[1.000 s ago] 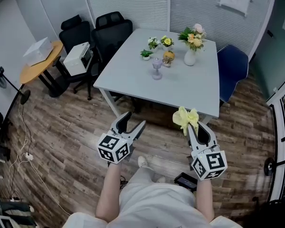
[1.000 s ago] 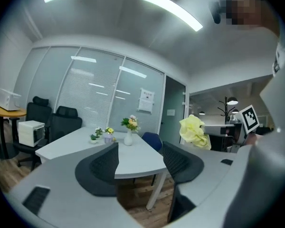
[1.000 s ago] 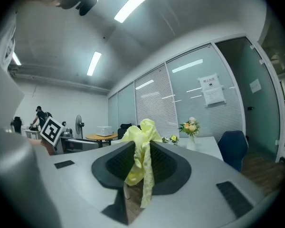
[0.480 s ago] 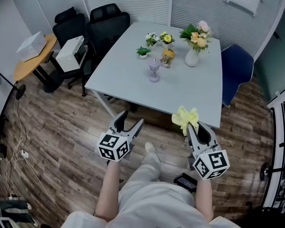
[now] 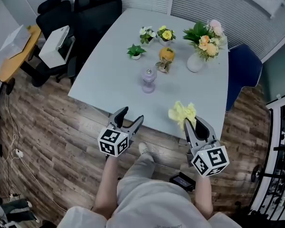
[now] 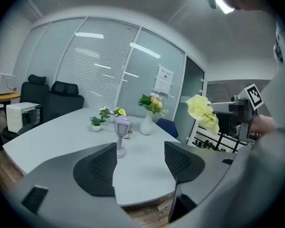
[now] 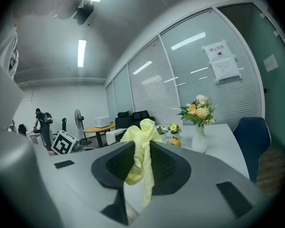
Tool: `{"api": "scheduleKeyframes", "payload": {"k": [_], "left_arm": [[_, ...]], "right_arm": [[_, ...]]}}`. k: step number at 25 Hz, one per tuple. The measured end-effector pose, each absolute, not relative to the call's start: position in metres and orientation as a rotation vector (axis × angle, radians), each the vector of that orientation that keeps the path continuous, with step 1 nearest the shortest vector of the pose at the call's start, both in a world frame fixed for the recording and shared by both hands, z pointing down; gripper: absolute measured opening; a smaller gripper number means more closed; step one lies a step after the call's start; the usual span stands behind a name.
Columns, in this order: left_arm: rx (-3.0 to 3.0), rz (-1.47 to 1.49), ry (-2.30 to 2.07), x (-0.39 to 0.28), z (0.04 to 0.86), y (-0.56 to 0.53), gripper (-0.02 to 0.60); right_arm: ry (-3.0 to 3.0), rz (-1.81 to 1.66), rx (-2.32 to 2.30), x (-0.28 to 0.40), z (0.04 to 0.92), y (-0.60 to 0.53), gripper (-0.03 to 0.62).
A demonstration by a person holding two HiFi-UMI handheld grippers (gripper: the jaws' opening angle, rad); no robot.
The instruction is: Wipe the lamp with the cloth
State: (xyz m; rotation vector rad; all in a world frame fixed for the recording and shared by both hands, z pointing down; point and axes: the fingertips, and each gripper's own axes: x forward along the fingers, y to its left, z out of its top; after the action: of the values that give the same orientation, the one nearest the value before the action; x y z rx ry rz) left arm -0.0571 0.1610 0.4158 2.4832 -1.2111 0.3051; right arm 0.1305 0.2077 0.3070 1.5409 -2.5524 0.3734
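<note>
Table (image 5: 109, 75) nearer; lamp (image 5: 148, 80) stands before flower pots (image 5: 136, 51), vase (image 5: 195, 63).

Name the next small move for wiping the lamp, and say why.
Probably reach the open, empty left gripper forward to steady the small lilac lantern-shaped lamp, which lines up between its jaws. The right gripper pinches the yellow cloth; both hang short of the lamp on the white table.

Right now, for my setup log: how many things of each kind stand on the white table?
Lamp: 1
Vase of flowers: 1
Small potted plants: 3
Orange ornament: 1
Total: 6
</note>
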Motion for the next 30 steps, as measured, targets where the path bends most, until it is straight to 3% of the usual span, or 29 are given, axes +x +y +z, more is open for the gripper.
{"api": "scheduleKeyframes", "payload": {"k": [13, 30], "left_arm": [[2.459, 0.491, -1.092, -0.059, 0.477, 0.044, 0.296], [2.544, 0.771, -0.919, -0.039, 0.543, 0.002, 0.296]], "right_arm": [[-2.545, 0.499, 1.477, 0.108, 0.334, 0.067, 0.098], [-2.614, 0.497, 1.362, 0.079, 0.337, -0.01, 0.098]]}}
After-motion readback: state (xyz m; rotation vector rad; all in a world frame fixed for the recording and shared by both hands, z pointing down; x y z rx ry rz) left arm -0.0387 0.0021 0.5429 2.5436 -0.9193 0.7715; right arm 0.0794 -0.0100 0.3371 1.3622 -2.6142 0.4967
